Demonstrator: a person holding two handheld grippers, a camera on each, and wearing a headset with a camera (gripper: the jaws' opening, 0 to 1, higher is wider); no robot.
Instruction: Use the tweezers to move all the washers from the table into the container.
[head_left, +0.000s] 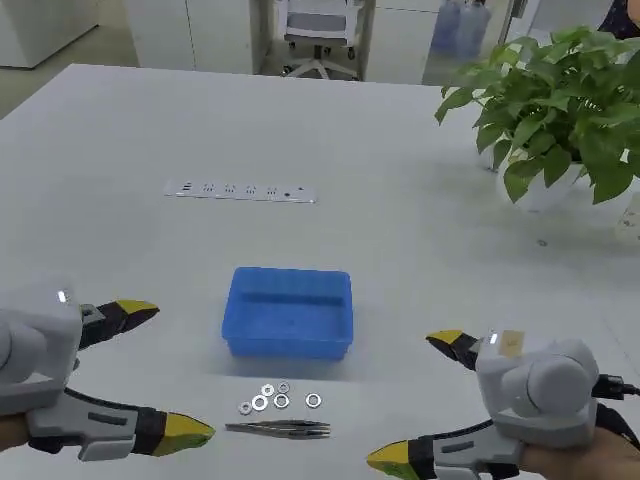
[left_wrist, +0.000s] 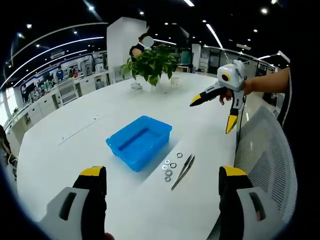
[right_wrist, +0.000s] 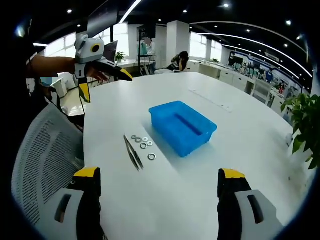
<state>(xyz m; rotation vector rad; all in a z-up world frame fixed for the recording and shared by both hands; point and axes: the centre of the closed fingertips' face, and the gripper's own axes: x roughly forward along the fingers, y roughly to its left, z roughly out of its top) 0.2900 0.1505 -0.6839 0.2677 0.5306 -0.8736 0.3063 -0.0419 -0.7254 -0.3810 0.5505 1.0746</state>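
Observation:
Several small metal washers (head_left: 272, 398) lie in a loose cluster on the white table, just in front of the blue container (head_left: 290, 312). Metal tweezers (head_left: 279, 428) lie flat right below them, near the table's front edge. My left gripper (head_left: 172, 370) hovers open to the left of them, its yellow-tipped jaws spread wide. On the right, my right gripper (head_left: 425, 400) is open too, with nothing between its jaws. In the left gripper view the washers (left_wrist: 170, 166), tweezers (left_wrist: 182, 171) and container (left_wrist: 140, 140) sit ahead. The right gripper view shows the washers (right_wrist: 142, 143), tweezers (right_wrist: 133, 152) and container (right_wrist: 183, 126).
A white power strip (head_left: 240, 191) lies flat on the table behind the container. A potted green plant (head_left: 560, 110) stands at the back right. A mesh office chair (right_wrist: 45, 150) is close to the table's near edge.

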